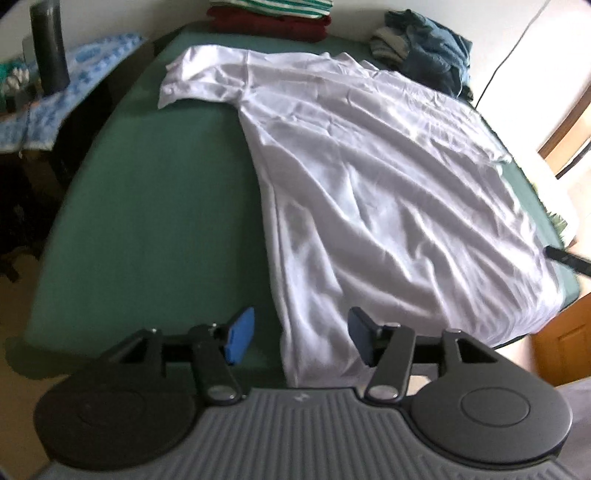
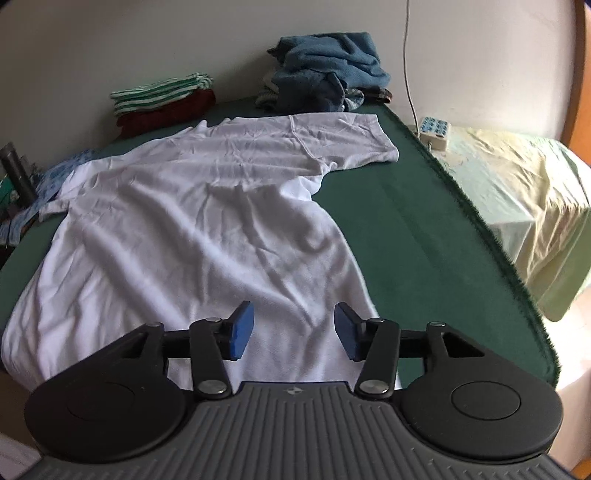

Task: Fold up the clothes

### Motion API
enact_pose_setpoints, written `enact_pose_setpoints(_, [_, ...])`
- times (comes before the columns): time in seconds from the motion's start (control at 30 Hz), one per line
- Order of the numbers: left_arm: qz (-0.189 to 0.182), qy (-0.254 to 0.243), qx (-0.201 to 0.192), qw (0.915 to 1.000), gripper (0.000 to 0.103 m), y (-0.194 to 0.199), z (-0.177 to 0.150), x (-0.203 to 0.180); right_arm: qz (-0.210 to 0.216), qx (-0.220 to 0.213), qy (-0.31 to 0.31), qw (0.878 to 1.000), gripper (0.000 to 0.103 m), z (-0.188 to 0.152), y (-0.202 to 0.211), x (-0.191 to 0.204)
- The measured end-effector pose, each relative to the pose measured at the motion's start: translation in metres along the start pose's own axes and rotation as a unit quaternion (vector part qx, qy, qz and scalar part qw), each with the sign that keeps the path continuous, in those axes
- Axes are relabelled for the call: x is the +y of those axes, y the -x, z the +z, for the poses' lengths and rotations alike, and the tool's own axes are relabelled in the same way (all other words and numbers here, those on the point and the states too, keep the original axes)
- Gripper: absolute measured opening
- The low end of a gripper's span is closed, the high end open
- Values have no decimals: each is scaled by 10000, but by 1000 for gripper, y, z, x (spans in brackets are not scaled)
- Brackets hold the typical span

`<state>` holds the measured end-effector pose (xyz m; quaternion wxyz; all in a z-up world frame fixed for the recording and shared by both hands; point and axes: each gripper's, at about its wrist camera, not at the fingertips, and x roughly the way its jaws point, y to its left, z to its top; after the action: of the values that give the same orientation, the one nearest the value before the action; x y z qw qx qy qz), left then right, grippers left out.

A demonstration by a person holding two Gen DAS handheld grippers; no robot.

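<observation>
Green felt table (image 2: 424, 229) bears a wrinkled, flat-spread white T-shirt (image 2: 192, 229).

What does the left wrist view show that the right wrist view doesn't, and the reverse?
Only the left wrist view shows a fingertip of the right gripper at the shirt's far edge. Only the right wrist view shows the power strip and pale bedsheet. Both show the white T-shirt spread on the green table, the folded stack and the blue pile.
</observation>
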<state>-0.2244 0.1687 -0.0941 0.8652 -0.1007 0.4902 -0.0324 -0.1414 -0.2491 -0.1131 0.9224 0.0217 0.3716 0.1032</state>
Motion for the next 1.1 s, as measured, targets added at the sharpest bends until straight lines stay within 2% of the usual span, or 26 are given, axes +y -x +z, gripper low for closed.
enact_pose_setpoints(0.07, [111,-106,116,9998,58,-6,-5,-8,35,102,10,9999,51,-2,-1,-9])
enact_pose_setpoints(0.1, [159,-200,116,9996,53,-8,-6,-13,51,171,0,9998,51,-2,-2,-13])
enact_pose_setpoints(0.13, [207,-293,117,9993,53,-10,-8,-19,58,230,-17,9997,51,-3,-3,-18])
enact_pose_setpoints(0.23, [351,-573,120,9977,47,-16,-13,-36,42,311,-118,9994,51,-8,-2,-33])
enact_pose_setpoints(0.3, [441,-760,92,9961,23,-16,-15,-46,48,349,-228,9991,51,-12,1,-44])
enact_pose_setpoints(0.33, [438,-761,85,9961,17,-16,-15,-49,50,372,-276,9989,51,-14,2,-49])
enact_pose_setpoints(0.37, [431,-724,75,9964,1,-17,-14,-53,47,397,-308,9987,51,-16,3,-53])
enact_pose_setpoints(0.5, [611,-684,60,9958,0,-16,-14,-57,112,327,-364,9987,50,-23,8,-66])
enact_pose_setpoints(0.57, [758,-705,25,9946,0,-15,-15,-62,197,286,-314,9989,38,-26,10,-68])
enact_pose_setpoints(0.6, [835,-741,-1,9937,0,-12,-14,-62,264,285,-214,9990,16,-27,10,-67])
enact_pose_setpoints(0.63, [912,-778,-27,9928,0,-9,-14,-61,363,300,-193,9987,7,-27,10,-67])
enact_pose_setpoints(0.7, [1062,-841,-85,9907,0,-1,-11,-59,644,373,-372,9965,2,-25,10,-71])
enact_pose_setpoints(0.8, [1186,-799,-172,9896,1,25,-6,-43,1106,479,-625,9907,2,-20,11,-74])
enact_pose_setpoints(0.93, [1368,-1023,-194,9851,1,50,-10,-35,1751,662,-452,9813,2,-16,23,-60])
enact_pose_setpoints(1.1, [1588,-1151,201,9804,2,13,-31,-39,1675,1152,-76,9791,2,-29,16,-53])
